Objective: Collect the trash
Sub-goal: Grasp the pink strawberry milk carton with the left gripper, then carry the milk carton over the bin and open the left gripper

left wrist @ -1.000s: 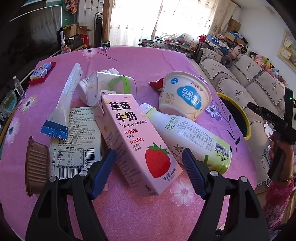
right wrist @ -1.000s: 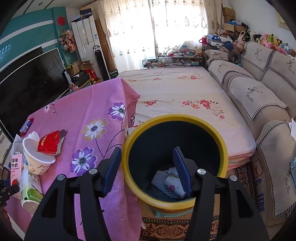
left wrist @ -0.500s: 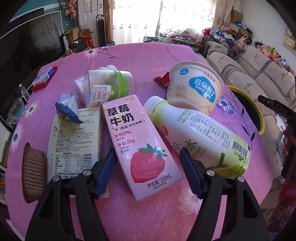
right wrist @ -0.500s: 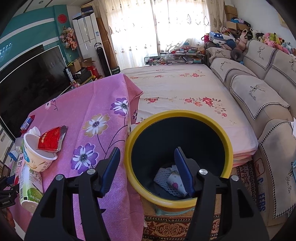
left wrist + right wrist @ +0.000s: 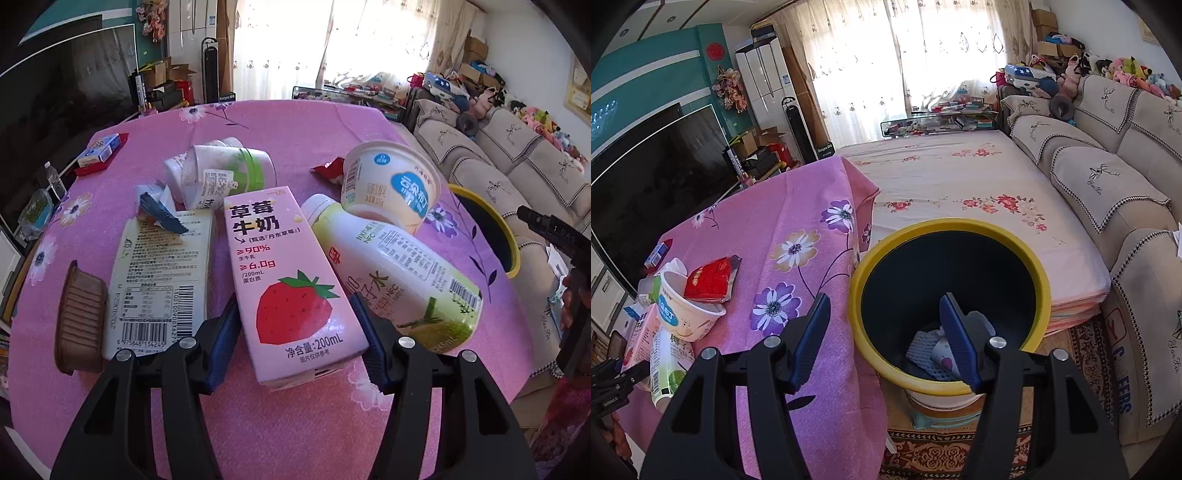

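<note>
A pink strawberry milk carton [image 5: 284, 266] lies flat on the pink flowered tablecloth [image 5: 295, 125]. My left gripper [image 5: 295, 325] straddles its near end, jaws closing, with the blue pads right beside its two long sides. A white and green bottle [image 5: 399, 273] lies against the carton's right, and a yogurt cup [image 5: 391, 184] rests tipped behind it. My right gripper [image 5: 882, 332] hangs open and empty over the yellow-rimmed bin [image 5: 945, 223], which holds white foam net and a small cup.
A clear cup with a green band [image 5: 221, 173], a flat white packet [image 5: 162, 273], a brown tray [image 5: 79, 314], a crumpled blue wrapper [image 5: 159, 210] and a red wrapper [image 5: 713, 277] lie around the carton. The bin stands beyond the table's right edge, sofa [image 5: 1108, 177] behind it.
The left jaws have narrowed and moved forward around the pink carton, which now fills the gap between the pads. The right gripper has stayed over the bin.
</note>
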Action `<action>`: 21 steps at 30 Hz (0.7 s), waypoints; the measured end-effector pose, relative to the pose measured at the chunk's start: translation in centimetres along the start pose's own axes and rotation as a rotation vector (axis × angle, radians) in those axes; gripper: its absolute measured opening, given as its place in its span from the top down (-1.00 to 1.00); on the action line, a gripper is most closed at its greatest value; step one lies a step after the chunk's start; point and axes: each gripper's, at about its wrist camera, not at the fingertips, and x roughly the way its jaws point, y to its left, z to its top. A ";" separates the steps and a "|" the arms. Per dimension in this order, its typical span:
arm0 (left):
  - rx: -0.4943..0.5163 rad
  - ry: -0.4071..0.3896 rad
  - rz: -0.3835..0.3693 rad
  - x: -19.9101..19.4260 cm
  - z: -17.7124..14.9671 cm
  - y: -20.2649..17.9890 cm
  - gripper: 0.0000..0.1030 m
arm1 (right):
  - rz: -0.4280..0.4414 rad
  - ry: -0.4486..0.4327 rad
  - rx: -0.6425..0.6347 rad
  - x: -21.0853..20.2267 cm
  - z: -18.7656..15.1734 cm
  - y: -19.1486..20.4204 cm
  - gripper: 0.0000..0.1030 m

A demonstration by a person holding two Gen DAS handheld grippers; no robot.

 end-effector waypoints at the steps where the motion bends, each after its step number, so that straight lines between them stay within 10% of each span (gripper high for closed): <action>1: 0.001 -0.017 0.002 -0.6 0.0 0.0 -0.08 | 0.003 -0.001 0.001 -0.1 0.0 0.0 -0.14; 21: 0.067 -0.166 -0.069 -7.5 2.9 -2.7 0.03 | -0.005 -0.046 0.018 -2.6 -0.4 -0.6 -0.14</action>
